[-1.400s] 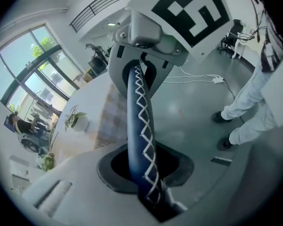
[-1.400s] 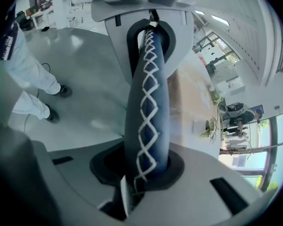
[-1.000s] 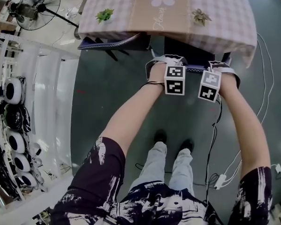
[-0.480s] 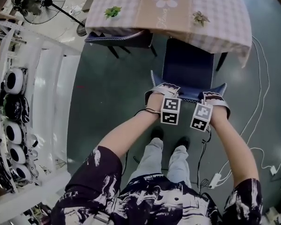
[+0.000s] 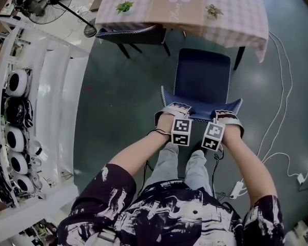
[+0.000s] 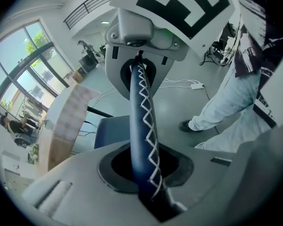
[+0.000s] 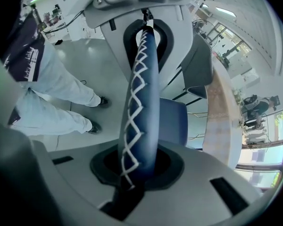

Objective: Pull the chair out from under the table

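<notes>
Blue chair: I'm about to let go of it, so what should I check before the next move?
1. Left gripper fingers clamped on the white-stitched backrest of the dark blue padded chair: ok.
2. Right gripper clamped on the same backrest: ok.
3. Seat out from under the checked-cloth table: ok.
4. Chair legs clear of the white floor cables: cannot tell, legs hidden.
5. Room behind: not ok, the person's legs stand right at the backrest.
</notes>
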The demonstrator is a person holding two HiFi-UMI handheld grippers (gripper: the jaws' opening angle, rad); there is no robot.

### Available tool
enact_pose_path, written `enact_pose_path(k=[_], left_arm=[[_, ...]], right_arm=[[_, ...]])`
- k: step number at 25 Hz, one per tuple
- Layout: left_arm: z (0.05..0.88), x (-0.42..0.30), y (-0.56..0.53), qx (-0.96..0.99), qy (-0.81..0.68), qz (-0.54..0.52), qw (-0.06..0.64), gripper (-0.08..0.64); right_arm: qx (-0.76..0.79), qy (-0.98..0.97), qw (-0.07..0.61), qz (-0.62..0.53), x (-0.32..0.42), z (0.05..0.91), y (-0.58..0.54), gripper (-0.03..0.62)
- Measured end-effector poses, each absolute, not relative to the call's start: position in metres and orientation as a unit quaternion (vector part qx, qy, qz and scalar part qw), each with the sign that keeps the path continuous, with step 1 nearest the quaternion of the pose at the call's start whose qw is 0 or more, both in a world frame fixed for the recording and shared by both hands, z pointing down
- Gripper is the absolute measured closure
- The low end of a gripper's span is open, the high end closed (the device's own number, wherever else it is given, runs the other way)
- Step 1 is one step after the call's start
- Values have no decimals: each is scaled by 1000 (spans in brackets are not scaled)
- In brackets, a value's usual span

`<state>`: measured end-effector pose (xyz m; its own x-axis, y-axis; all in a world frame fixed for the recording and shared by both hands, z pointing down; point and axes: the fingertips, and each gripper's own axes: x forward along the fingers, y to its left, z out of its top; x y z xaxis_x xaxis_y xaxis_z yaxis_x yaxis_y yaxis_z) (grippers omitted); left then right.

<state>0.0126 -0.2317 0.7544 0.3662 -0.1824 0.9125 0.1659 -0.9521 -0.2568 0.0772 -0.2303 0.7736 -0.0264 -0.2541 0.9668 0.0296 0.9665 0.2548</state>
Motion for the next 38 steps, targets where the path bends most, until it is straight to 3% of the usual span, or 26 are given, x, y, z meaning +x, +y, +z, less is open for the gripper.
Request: enact_pose_path(k=[24,29,35,38], left_arm=[[763,8,-104,-816,7,-568,106,495],[763,8,-104,-822,5,-559,108,474],[708,-22,-96,-850,-7,-524,61,440],[639,-39,-117,-885,34,-464,-1,481]], right_arm=[[42,-711,696,-93,73,784,-103,537],[55,-717,689,-86,72,783,-106,490],[72,-786,614,-11,86,704,-97,401],[140,-838,526,51,97,629,-122,438]])
